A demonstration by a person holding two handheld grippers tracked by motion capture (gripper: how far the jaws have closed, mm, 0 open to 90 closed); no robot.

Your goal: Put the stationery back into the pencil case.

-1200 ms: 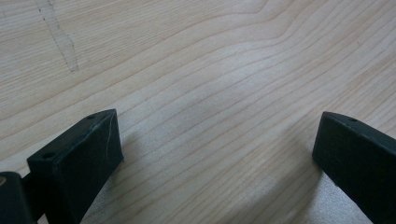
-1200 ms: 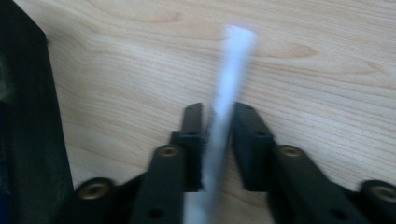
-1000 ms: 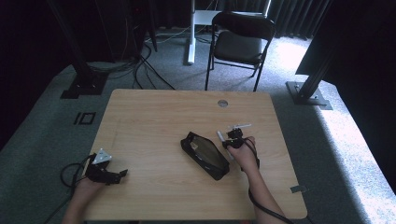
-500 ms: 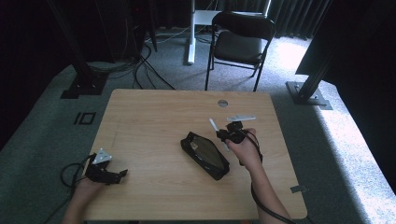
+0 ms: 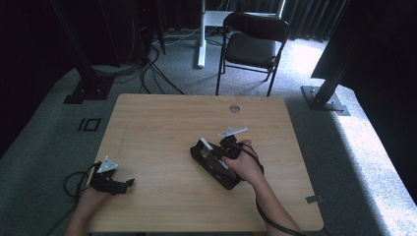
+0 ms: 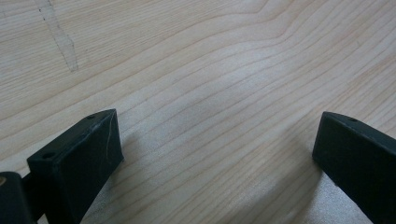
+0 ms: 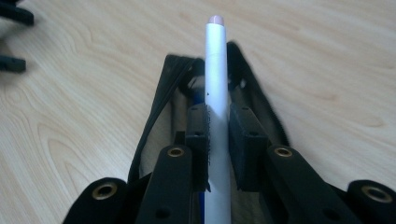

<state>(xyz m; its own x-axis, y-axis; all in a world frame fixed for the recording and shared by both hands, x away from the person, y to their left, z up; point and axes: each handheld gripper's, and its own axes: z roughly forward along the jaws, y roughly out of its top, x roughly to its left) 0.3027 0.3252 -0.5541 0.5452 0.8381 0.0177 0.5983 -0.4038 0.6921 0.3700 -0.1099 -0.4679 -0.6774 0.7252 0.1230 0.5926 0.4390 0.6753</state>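
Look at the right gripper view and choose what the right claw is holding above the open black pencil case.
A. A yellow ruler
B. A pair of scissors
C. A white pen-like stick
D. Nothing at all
C: in the right gripper view the right claw is shut on a white pen-like stick, its pinkish tip pointing away, with the open black pencil case on the table below.

white pen (image 7: 216,107): slim, pale-tipped, clamped between my right fingers (image 7: 198,140), pointing ahead past them | black pencil case (image 7: 163,93): unzipped, flat on the wood just beneath my fingers
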